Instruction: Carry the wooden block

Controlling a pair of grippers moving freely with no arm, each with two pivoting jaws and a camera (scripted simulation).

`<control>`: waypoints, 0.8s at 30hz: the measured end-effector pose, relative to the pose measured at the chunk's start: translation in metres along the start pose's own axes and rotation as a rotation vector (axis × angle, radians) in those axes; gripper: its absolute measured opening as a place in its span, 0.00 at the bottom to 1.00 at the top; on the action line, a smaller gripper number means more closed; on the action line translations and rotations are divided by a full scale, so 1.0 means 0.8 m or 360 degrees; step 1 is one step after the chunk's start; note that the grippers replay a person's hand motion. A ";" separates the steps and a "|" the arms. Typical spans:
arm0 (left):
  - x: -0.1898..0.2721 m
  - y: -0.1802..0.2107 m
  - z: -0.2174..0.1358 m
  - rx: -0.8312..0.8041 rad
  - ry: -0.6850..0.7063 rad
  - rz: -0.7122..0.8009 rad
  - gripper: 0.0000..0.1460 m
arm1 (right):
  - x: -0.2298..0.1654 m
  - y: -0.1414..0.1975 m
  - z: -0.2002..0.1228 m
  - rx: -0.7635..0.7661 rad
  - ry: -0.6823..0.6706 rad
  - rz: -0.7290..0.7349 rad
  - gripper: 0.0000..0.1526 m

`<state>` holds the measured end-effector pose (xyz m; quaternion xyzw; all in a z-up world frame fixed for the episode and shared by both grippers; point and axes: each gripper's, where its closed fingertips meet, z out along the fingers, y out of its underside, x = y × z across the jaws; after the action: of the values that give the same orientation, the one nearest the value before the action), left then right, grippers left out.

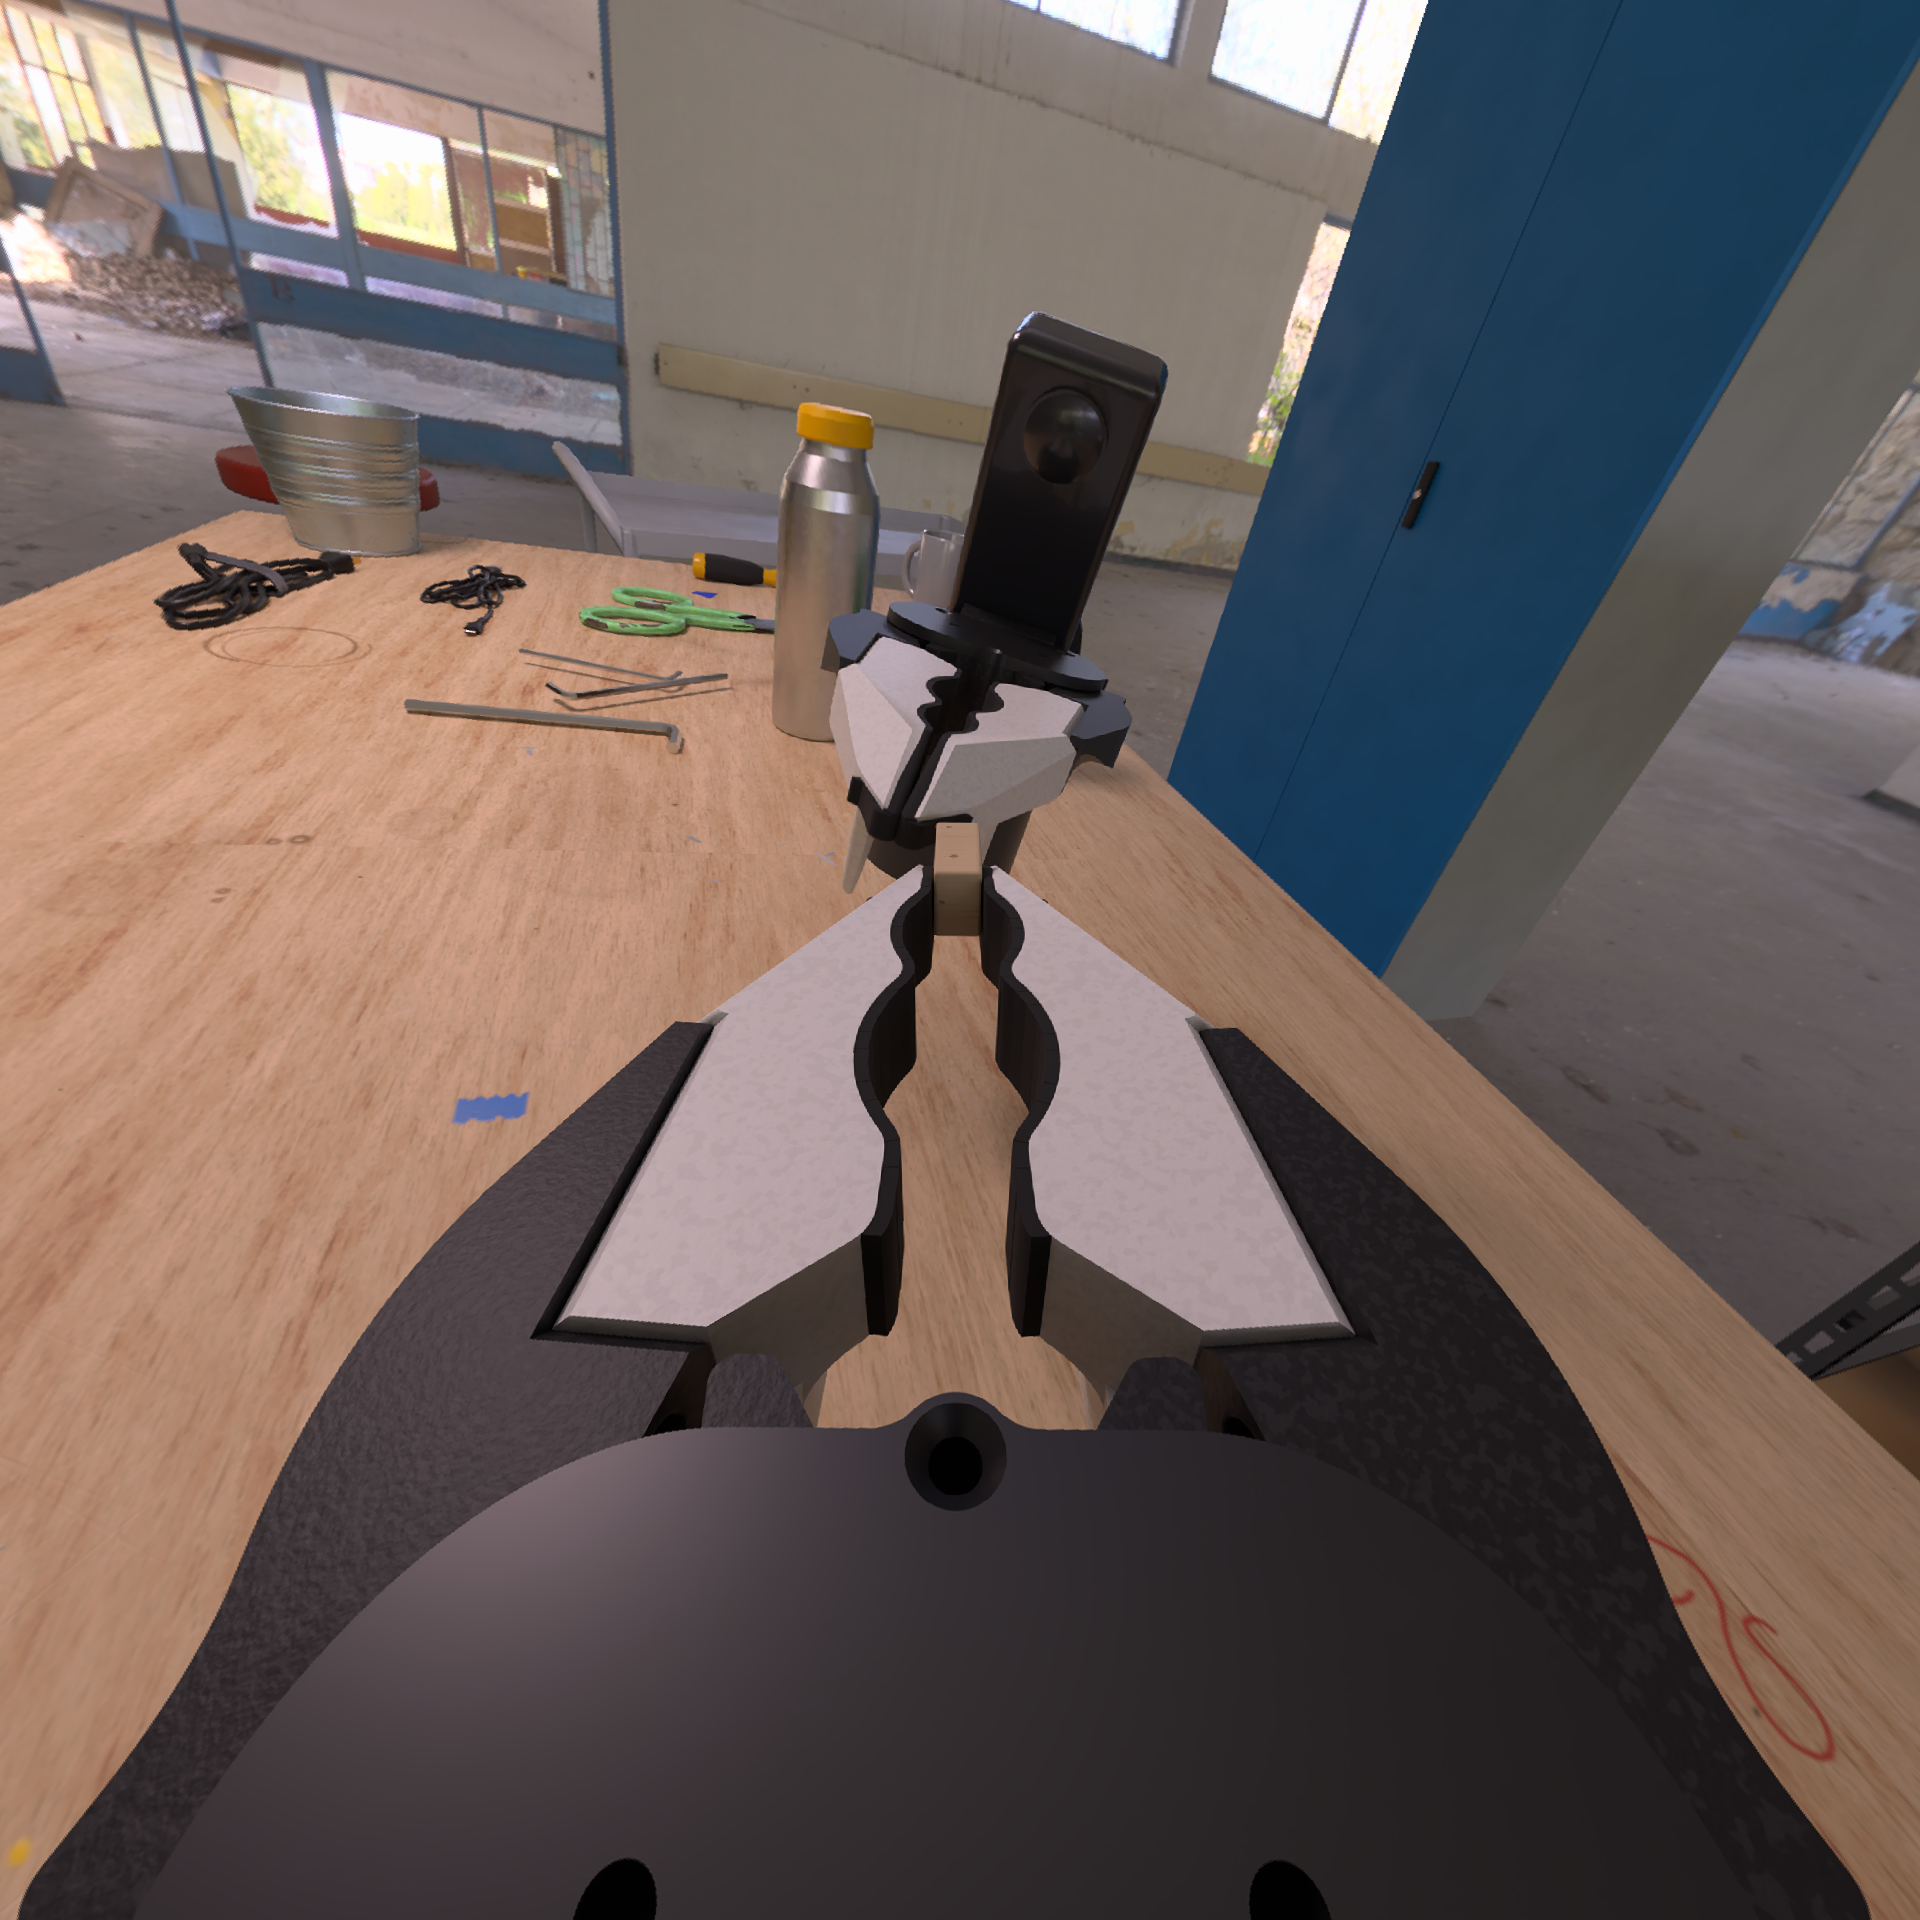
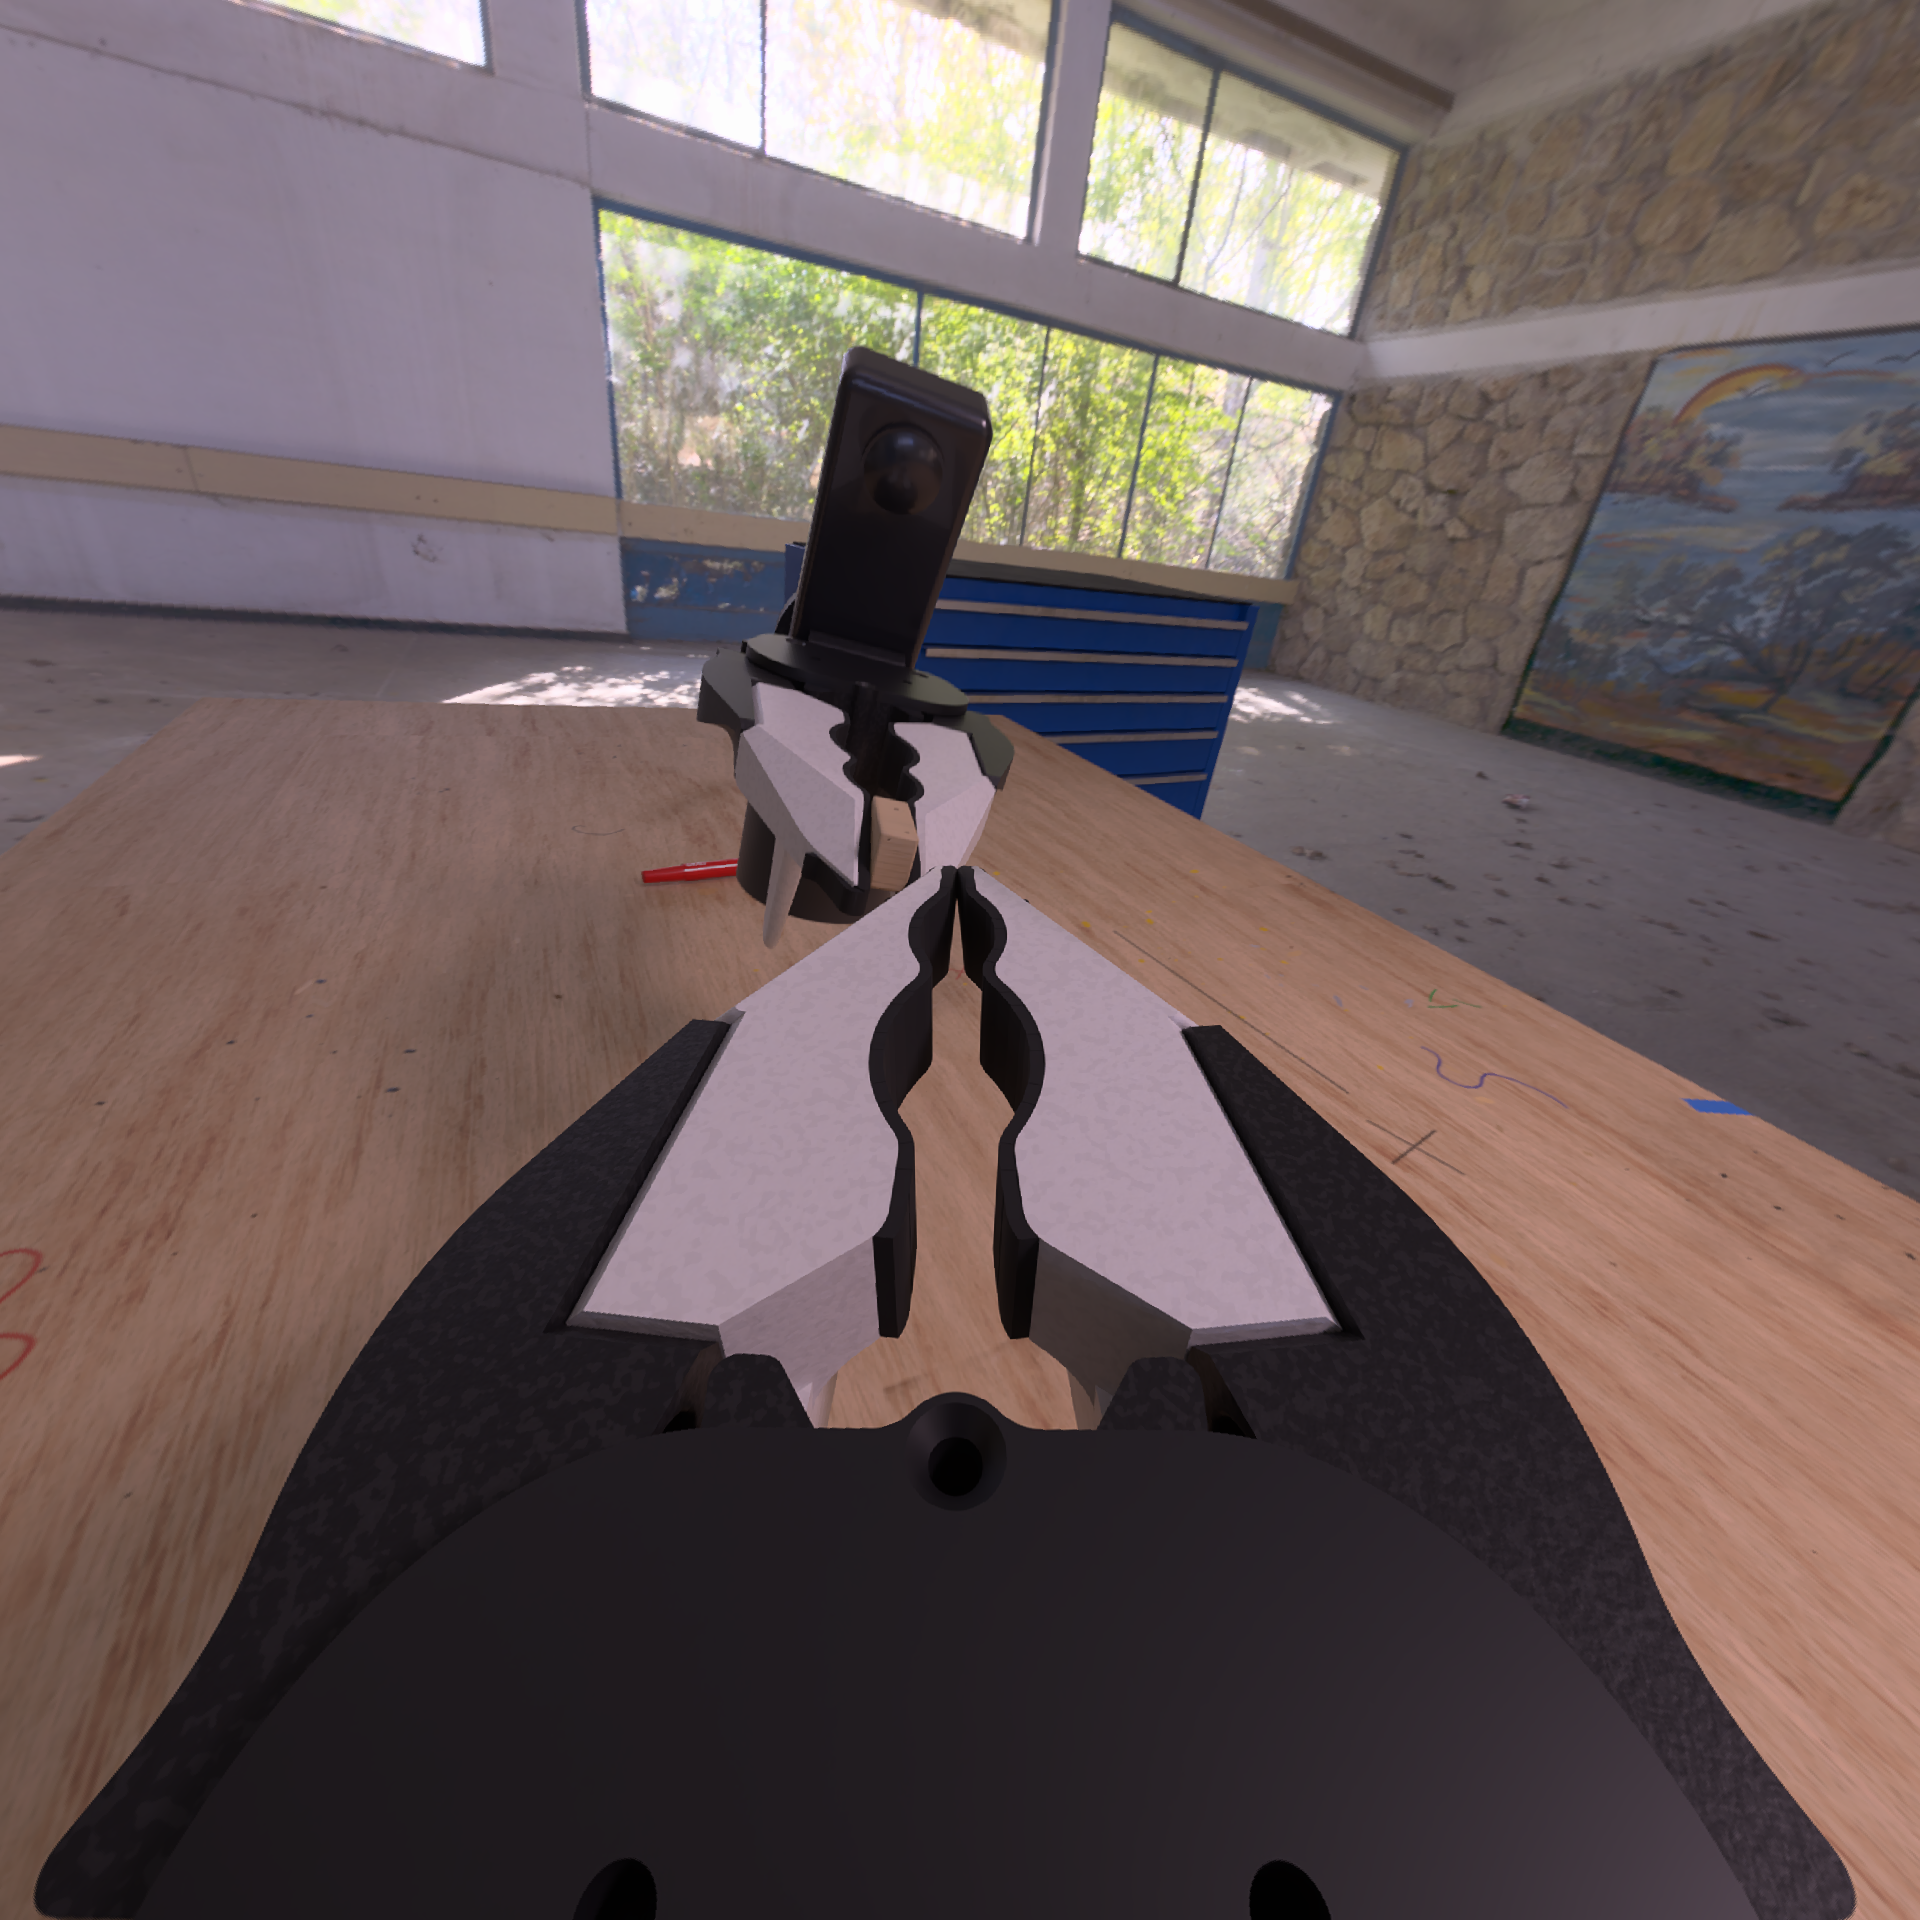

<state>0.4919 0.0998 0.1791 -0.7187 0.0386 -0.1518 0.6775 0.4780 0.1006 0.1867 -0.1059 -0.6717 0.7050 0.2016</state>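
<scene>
A small light wooden block [image 1: 957, 891] sits between my left gripper's [image 1: 956, 906] fingertips, which are shut on it a little above the wooden table [image 1: 312, 935]. My right gripper [image 1: 914, 795] faces it just beyond the block, fingers together. In the right wrist view my right gripper [image 2: 954, 875] is shut with nothing between its tips. Straight ahead of it, the left gripper [image 2: 889, 871] holds the block [image 2: 894, 836]. The right tips end just short of the block; I cannot tell whether they touch it.
A metal bottle with a yellow cap [image 1: 826, 582], green scissors [image 1: 655, 613], hex keys [image 1: 582, 686], black cables [image 1: 249, 587], a screwdriver [image 1: 732, 568] and a metal bucket [image 1: 332, 468] lie at the far end. A red marker [image 2: 686, 871] lies near the left gripper. The table edge runs alongside a blue cabinet [image 1: 1507, 468].
</scene>
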 end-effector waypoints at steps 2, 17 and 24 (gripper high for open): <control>0.000 -0.001 0.000 -0.0009 -0.0010 0.0011 0.05 | 0.000 0.001 -0.001 -0.0006 -0.0010 0.0016 0.00; -0.019 -0.004 -0.007 0.0003 -0.0202 0.0083 0.05 | 0.019 0.002 -0.014 -0.0161 0.0201 0.0086 0.00; -0.034 0.043 -0.009 -0.0202 -0.0487 0.0385 0.05 | 0.003 0.031 0.003 -0.0220 0.0279 0.0228 0.00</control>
<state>0.4691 0.0973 0.1409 -0.7648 0.0309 0.0445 0.6420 0.4710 0.0988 0.1626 -0.2283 -0.6892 0.6577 0.2009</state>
